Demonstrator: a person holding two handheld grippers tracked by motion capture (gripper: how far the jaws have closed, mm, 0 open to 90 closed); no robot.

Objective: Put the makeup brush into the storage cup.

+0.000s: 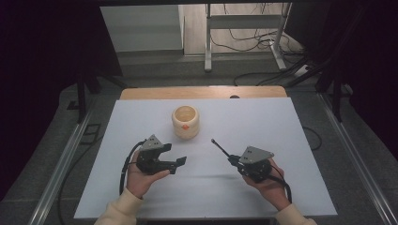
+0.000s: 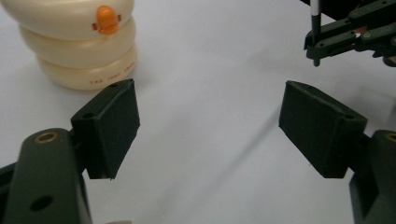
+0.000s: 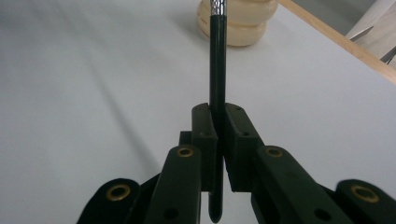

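While my right tool (image 1: 233, 160) clamps the black pen (image 3: 217, 93) upright between its pads, my left tool (image 1: 174, 157) stands wide open, nothing between its jaws. I judge the pen is bound for the cream cup (image 1: 186, 121), which sits ahead on the white tabletop (image 1: 281, 140). I'd keep the grip firm, tip the pen toward vertical, then lower it centred over the mouth.
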